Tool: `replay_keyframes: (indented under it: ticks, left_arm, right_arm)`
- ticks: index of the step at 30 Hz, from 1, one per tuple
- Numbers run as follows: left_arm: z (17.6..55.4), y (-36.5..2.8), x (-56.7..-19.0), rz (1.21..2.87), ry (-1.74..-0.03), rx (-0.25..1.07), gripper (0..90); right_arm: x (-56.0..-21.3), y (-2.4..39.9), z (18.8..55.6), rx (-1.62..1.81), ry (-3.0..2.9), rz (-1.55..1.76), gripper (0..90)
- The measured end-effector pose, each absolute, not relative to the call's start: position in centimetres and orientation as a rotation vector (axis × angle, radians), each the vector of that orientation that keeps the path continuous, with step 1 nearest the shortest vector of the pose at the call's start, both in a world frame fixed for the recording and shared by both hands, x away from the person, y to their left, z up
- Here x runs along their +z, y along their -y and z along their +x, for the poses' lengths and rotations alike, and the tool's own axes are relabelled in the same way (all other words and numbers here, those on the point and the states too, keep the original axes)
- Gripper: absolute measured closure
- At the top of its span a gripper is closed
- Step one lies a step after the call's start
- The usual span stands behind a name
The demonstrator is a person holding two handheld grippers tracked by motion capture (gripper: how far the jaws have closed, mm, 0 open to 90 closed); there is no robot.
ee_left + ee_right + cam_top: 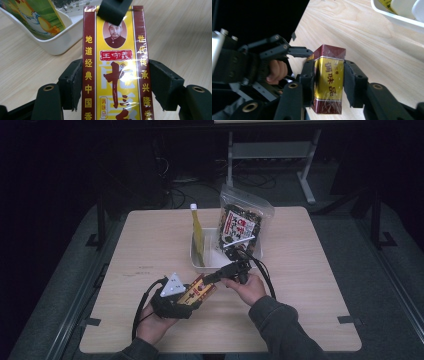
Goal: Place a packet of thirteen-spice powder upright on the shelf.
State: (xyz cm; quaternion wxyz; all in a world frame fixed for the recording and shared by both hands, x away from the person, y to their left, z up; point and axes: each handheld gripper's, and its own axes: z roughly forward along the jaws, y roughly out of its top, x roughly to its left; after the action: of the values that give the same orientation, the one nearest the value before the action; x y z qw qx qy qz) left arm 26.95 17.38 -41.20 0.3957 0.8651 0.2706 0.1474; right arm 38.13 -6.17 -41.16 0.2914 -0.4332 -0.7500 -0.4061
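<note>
Yellow-and-maroon cardboard seasoning box [199, 290] sits between both grippers above the wooden table [310, 285], near the white plastic tray [196, 260]. The left gripper view shows the left gripper [114, 82] clamping the box's long sides. In the right gripper view, the right gripper [329, 83] straddles its end, pads touching.

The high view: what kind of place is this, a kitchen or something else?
Probably a lab or workshop set up for recording, not a kitchen: a bare wooden table in a dark room, cables on the floor behind it, and a metal stand.
</note>
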Motion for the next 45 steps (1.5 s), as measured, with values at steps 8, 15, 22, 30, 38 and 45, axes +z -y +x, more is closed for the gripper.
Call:
replay_keyframes:
  ticks: [8,15,22,30,38,45]
  left_arm:
    - [26.9,-17.3,-41.6,2.191,-0.688,0.397,31.8]
    - [26.8,-17.8,-41.3,2.175,-0.698,0.397,26.2]
    - [26.8,-18.8,-41.3,2.143,-0.736,0.378,23.7]
    - [26.8,-19.7,-41.6,2.134,-0.766,0.366,23.6]
    - [27.1,-20.6,-41.9,2.13,-0.797,0.363,23.2]
    - [27.2,-20.9,-42.1,2.124,-0.812,0.35,23.2]
  right_arm:
    - [-40.3,5.8,38.1,-1.053,2.007,-1.183,68.3]
    - [-38.8,5.8,37.9,-1.043,2.122,-1.206,68.6]
    - [-36.8,7.5,37.7,-1.088,2.163,-1.262,68.6]
    - [-34.4,9.1,37.6,-1.12,2.196,-1.313,68.6]
    - [-32.2,9.9,37.7,-1.131,2.242,-1.353,68.6]
    - [-31.0,10.4,37.9,-1.131,2.265,-1.397,68.6]
